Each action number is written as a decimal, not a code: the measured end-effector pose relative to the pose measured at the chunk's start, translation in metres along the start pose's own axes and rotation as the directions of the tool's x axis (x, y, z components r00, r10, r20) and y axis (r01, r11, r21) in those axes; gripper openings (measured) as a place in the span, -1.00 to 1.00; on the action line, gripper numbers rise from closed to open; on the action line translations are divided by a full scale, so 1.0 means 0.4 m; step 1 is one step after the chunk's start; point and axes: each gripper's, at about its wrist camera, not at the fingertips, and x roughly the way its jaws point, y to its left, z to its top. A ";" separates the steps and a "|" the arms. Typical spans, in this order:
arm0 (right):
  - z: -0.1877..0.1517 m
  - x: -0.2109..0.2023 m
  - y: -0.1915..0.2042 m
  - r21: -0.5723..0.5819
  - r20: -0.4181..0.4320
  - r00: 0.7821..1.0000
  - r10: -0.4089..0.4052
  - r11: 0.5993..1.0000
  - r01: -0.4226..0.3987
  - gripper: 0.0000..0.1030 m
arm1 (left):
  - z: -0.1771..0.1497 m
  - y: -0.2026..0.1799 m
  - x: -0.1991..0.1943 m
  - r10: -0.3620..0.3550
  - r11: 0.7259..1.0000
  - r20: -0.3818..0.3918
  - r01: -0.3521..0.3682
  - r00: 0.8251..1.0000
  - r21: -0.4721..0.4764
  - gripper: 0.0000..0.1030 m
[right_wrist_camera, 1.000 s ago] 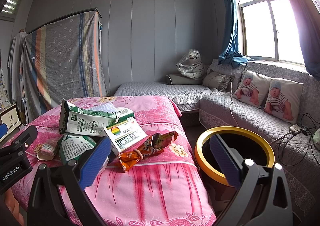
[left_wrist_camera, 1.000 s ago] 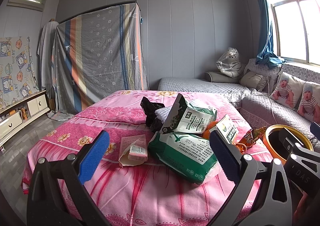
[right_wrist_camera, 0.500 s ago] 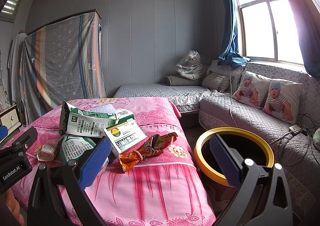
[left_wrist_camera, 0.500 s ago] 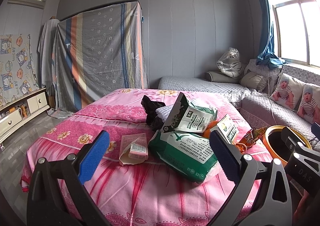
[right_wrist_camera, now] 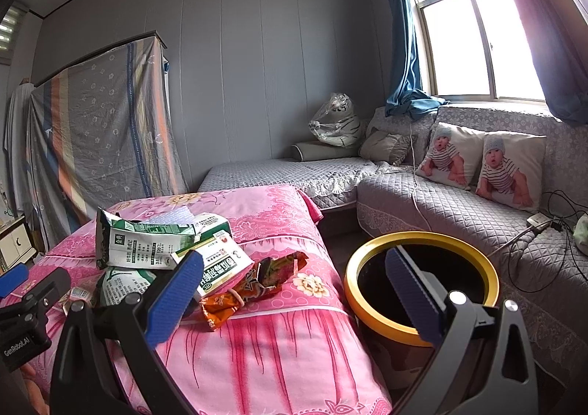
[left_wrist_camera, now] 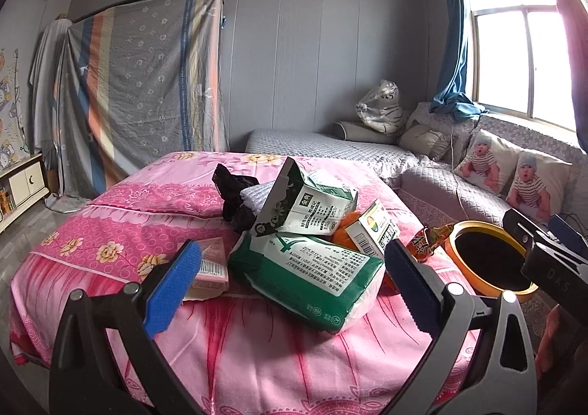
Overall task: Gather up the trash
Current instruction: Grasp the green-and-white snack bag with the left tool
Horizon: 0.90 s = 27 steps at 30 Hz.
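Observation:
Trash lies in a pile on the pink flowered bed [left_wrist_camera: 110,231]: a large green and white packet [left_wrist_camera: 312,275], an opened green and white carton [left_wrist_camera: 308,205] on top, a white medicine box [left_wrist_camera: 373,231], an orange snack wrapper [right_wrist_camera: 253,286], a pink box [left_wrist_camera: 209,268] and a black bag [left_wrist_camera: 233,190]. My left gripper [left_wrist_camera: 290,286] hangs open just short of the green packet. My right gripper [right_wrist_camera: 294,295] is open too, between the wrapper and the yellow-rimmed black bin [right_wrist_camera: 419,286] at the bed's right side.
A grey quilted sofa [right_wrist_camera: 459,216] with two baby-print cushions [right_wrist_camera: 481,165] runs along the right wall under the window. Cables and a charger [right_wrist_camera: 540,220] lie on it. A cloth-covered wardrobe [left_wrist_camera: 143,95] stands behind the bed, a low cabinet [left_wrist_camera: 22,183] at far left.
Both grippers have drifted slightly forward toward the bed and a little down; the pile looks larger. Both stay open and nothing on the bed has moved.

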 end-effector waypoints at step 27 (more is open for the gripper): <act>-0.027 0.100 -0.057 0.057 -0.104 0.995 0.014 0.998 -0.008 0.87 | 0.160 0.014 0.401 -0.206 0.839 -0.405 0.374 0.891 0.395 0.85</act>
